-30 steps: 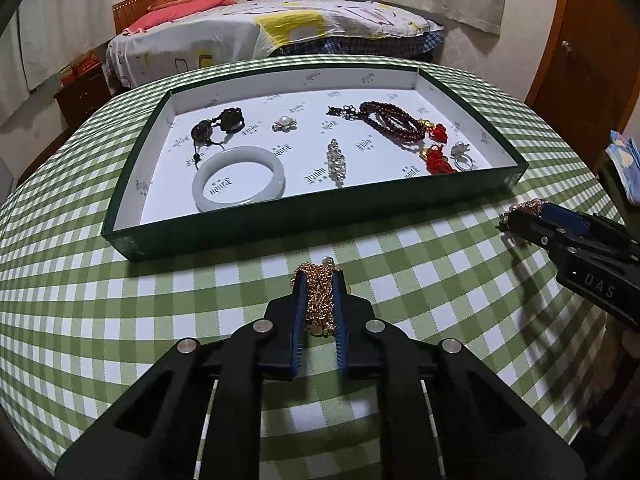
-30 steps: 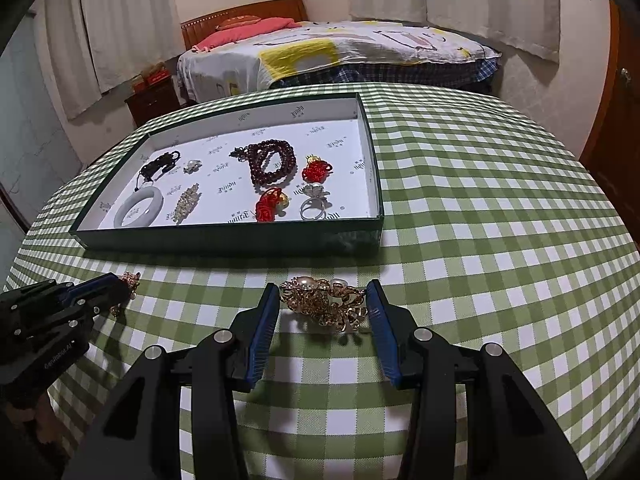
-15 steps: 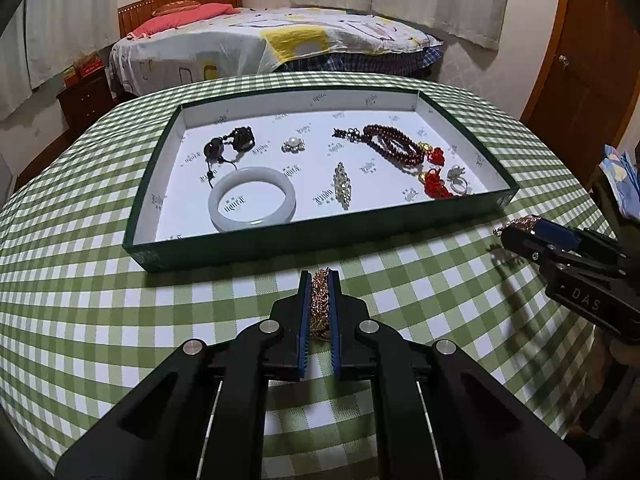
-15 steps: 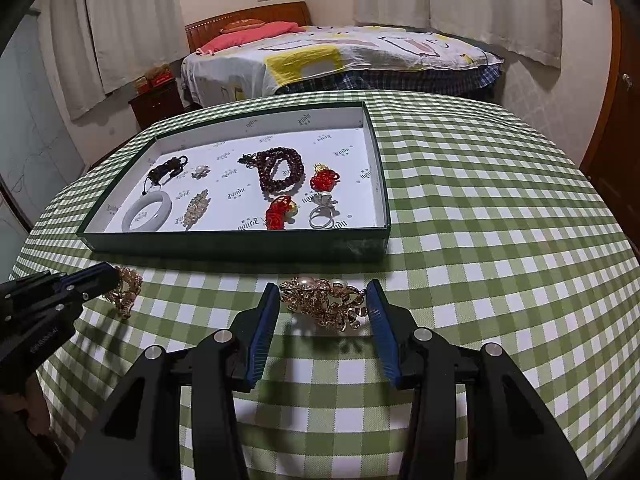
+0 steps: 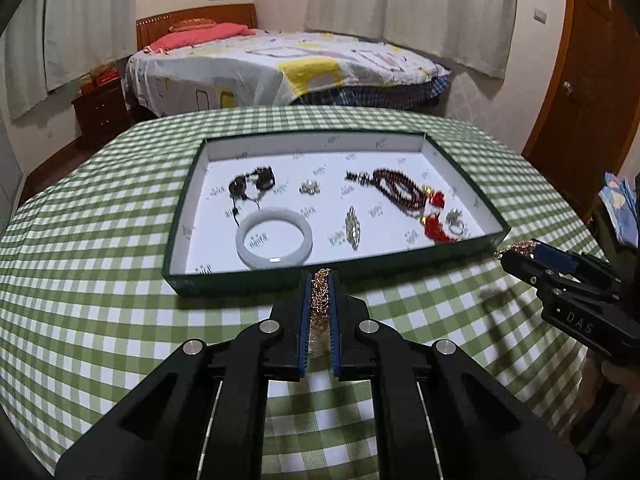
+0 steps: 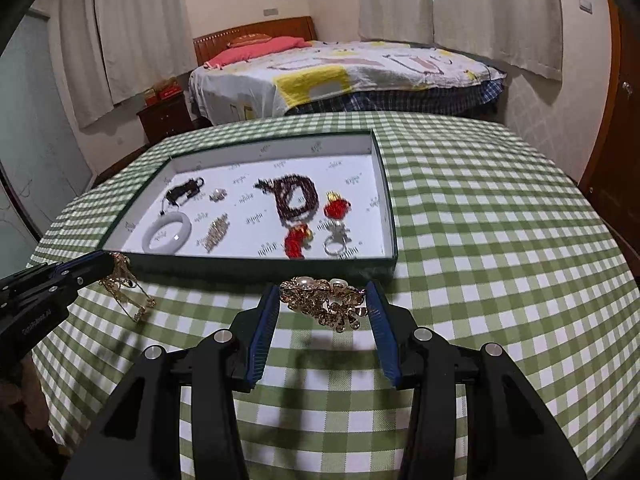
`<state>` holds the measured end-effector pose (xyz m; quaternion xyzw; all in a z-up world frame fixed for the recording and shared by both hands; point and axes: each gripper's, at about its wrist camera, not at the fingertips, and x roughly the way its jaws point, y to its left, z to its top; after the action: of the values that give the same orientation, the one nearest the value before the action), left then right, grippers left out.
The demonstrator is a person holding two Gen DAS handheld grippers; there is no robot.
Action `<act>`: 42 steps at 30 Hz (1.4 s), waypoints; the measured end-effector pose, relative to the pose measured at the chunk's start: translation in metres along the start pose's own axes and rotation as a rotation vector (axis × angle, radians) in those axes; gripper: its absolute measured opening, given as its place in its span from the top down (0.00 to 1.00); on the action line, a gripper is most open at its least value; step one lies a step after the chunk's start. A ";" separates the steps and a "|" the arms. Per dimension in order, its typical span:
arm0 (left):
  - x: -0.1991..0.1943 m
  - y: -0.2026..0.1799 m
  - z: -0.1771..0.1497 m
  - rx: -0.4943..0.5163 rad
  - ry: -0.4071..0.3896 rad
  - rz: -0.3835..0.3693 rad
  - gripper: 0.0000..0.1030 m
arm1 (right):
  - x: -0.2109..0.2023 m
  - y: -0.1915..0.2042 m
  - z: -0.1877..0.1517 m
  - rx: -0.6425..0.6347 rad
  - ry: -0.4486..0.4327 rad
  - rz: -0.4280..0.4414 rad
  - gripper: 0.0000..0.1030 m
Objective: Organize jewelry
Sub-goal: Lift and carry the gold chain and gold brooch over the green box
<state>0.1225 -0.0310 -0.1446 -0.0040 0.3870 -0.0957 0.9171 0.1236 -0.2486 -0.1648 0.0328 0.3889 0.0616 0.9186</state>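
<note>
Both your grippers carry gold jewelry above the counter, just short of the tray's near wall.

Your left gripper (image 5: 320,280) has its blue fingers (image 5: 305,312) almost together, clamped on a gold chain (image 5: 320,300) whose loose end dangles toward the checked counter (image 5: 100,300). Your right gripper (image 6: 324,296) has its fingers (image 6: 262,332) much wider apart, pressing both ends of a gold pearl brooch (image 6: 324,302) that is lifted off the cloth, its shadow below. Just beyond both stands the green tray (image 5: 280,280), near the counter's middle. On its white floor a white bangle (image 5: 274,238) lies by the near wall, a silver ring (image 6: 336,242) and red tassels (image 6: 298,240) toward the near right corner, and dark beads (image 6: 296,196) farther back.
</note>
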 end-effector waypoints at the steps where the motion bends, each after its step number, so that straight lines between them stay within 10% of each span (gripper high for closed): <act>1: -0.003 0.001 0.002 -0.002 -0.011 0.000 0.92 | -0.004 0.001 0.002 -0.002 -0.011 0.003 0.57; 42: -0.035 0.008 0.102 -0.023 -0.274 -0.014 0.92 | -0.017 0.019 0.094 -0.034 -0.229 0.044 0.56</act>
<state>0.1723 -0.0241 -0.0496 -0.0303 0.2594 -0.0964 0.9605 0.1776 -0.2330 -0.0854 0.0327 0.2796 0.0842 0.9558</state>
